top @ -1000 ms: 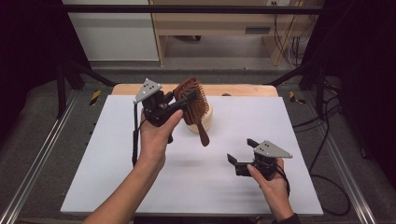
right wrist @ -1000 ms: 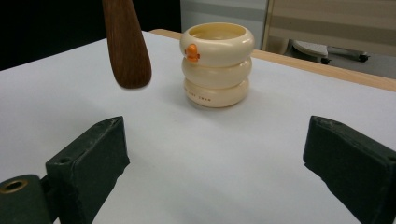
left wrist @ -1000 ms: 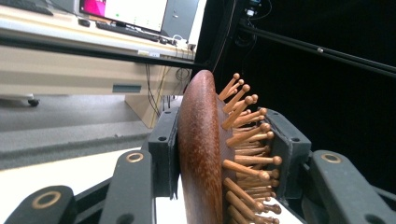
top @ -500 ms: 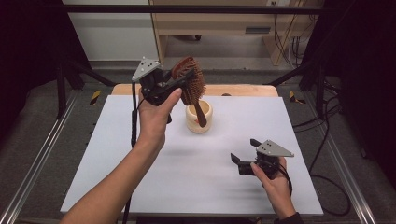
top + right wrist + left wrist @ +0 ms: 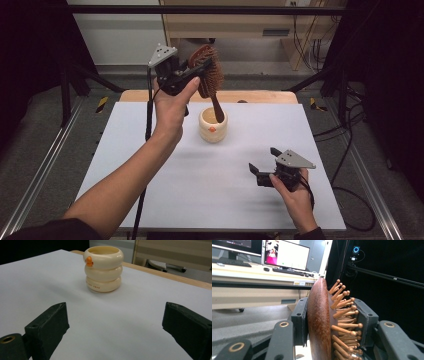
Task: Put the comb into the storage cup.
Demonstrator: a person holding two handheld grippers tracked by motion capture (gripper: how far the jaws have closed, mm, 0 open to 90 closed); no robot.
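Note:
My left gripper (image 5: 192, 74) is raised above the back of the table, shut on the head of a brown wooden hairbrush (image 5: 209, 72). The brush handle points down over a cream ringed cup (image 5: 213, 125) with an orange mark; I cannot tell whether its tip is inside the rim. In the left gripper view the brush (image 5: 322, 322) sits clamped between the jaws, its pegs facing right. My right gripper (image 5: 262, 167) rests low over the table's front right, open and with nothing in it. In the right gripper view the cup (image 5: 103, 268) stands ahead of the wide-apart jaws.
A white sheet (image 5: 150, 165) covers the table, with a wooden strip (image 5: 260, 96) along the back edge. Metal rails (image 5: 40, 170) run down both sides. A desk with monitors (image 5: 287, 256) stands beyond the table.
My left gripper has lifted the hairbrush higher and slightly right, swinging the handle over the cup. The right gripper has barely moved.

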